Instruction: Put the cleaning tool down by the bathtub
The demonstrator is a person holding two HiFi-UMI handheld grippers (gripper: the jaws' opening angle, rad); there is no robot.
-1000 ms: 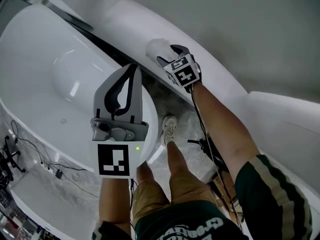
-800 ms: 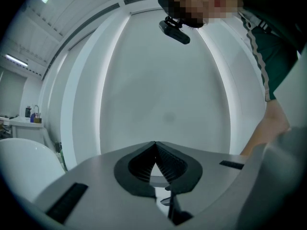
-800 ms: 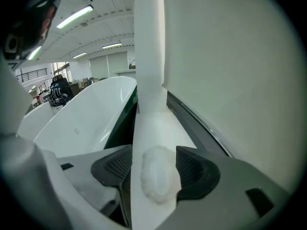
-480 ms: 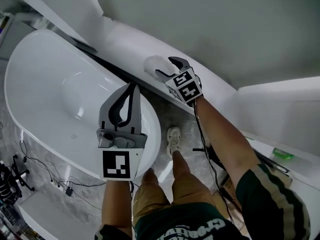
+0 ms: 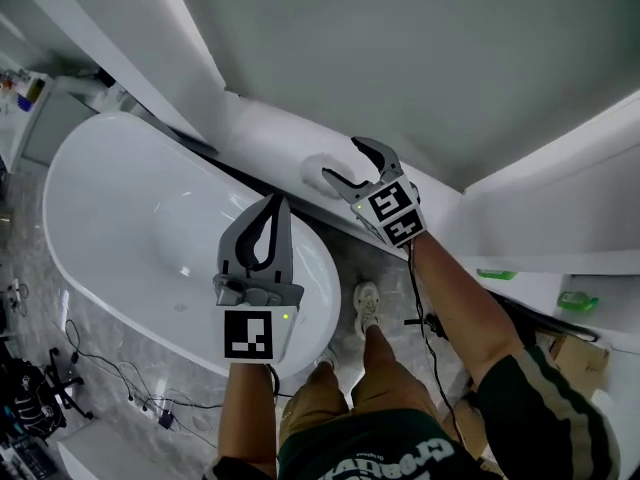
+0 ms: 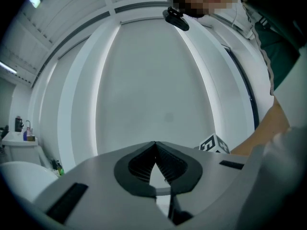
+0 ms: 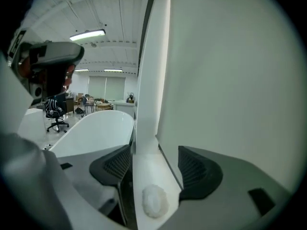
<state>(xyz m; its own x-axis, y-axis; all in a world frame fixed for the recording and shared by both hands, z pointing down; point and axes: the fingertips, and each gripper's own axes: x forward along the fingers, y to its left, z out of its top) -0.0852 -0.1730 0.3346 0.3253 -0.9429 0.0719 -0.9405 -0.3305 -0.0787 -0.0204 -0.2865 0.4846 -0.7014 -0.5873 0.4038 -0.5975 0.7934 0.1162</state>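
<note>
On the ledge point(image 7: 147, 178), scrubber point(image 7: 155, 200) lies between right gripper's point(image 7: 155, 150) opening fingers point(image 7: 196, 171).

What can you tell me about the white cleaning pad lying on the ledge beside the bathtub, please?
The cleaning pad is a small, white, oval puff with a fluffy, fibrous-looking surface. It lies flat on the white ledge that runs along the wall next to the bathtub. Nothing else rests on it. The right hand-held gripper is over it with its jaws opening. The pad sits between them, but neither jaw presses on it, so it is not gripped.
</note>
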